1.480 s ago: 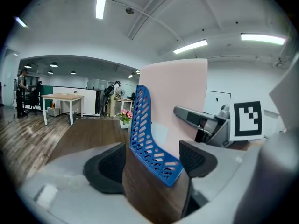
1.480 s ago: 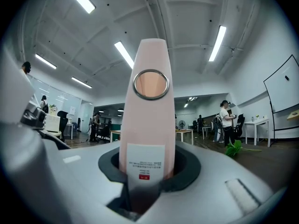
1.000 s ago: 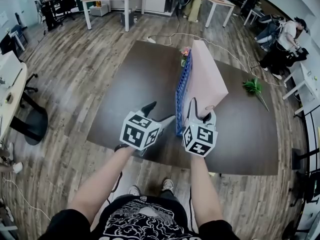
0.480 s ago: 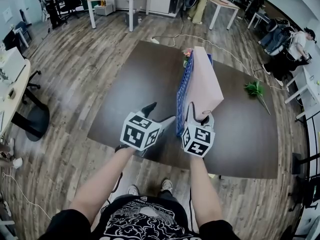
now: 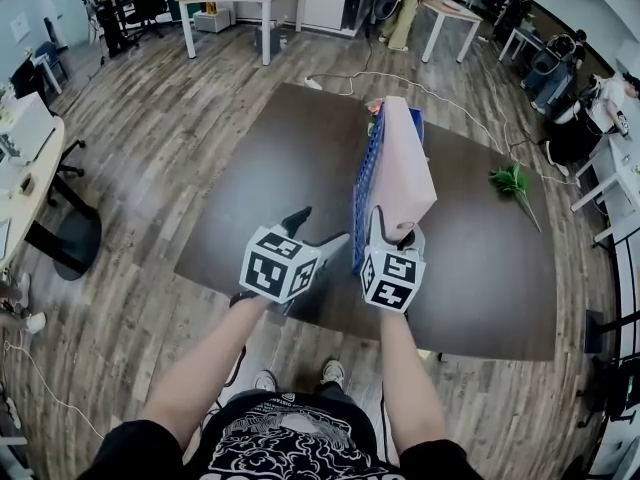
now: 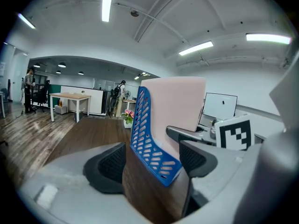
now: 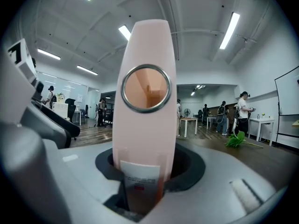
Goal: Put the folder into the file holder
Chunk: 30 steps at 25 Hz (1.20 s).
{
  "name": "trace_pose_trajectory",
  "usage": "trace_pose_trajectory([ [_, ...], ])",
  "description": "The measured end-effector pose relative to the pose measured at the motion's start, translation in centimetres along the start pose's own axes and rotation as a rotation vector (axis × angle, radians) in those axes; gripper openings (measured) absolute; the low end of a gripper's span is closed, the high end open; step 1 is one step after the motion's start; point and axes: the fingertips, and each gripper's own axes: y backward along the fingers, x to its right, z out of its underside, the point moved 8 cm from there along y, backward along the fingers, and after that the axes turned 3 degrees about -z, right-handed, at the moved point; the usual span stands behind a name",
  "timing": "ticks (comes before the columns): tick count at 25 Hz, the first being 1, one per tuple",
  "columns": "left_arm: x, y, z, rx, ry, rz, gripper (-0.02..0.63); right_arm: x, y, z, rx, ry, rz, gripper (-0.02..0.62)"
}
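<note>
Standing on dark office table (image 5: 280, 168), folder (image 5: 405, 168) is between opening right gripper (image 5: 394, 228) jaws; left gripper (image 5: 320, 228) gapes

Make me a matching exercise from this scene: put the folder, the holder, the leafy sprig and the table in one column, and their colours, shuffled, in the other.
Things:
1. folder
2. holder
3. sprig
4. table

Colours:
A. dark brown
B. green
C. pink
D. blue

Pairs: 1-C, 2-D, 3-B, 4-A
</note>
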Motion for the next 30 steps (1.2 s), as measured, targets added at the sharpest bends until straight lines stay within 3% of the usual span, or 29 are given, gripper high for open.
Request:
trace_pose_trajectory([
  [12,0.0,0.9,0.8,0.017,0.045,-0.02,0.368,-0.2,0.6,-0.1,-0.032,-0.006,0.004,0.193],
  [30,0.4,3.5,0.8,0.047,-0.005,0.092,0.368,-2.0,5.6,-2.9,0.01,-0.021,0.07,0.209],
])
